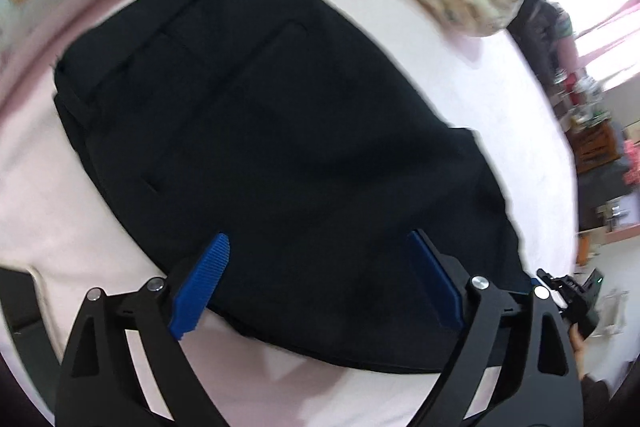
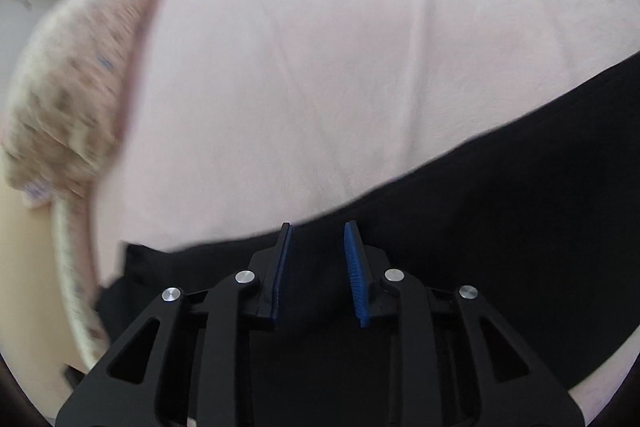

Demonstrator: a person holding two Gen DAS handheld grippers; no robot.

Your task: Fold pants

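Left wrist view shows our left gripper [image 1: 320, 283] angled steeply down, jaws spread wide and empty, above the near edge of the folded black pants [image 1: 260, 131] on the pink sheet [image 1: 460, 67]. Our right gripper [image 2: 318, 271] hovers released, jaws slightly parted, over the pants' far edge. No readable writing.

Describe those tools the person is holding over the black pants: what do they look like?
Both the left gripper and the right gripper are black angular frames with triangular cut-outs, joined by round silver pins. Each carries two ribbed bright blue fingers.
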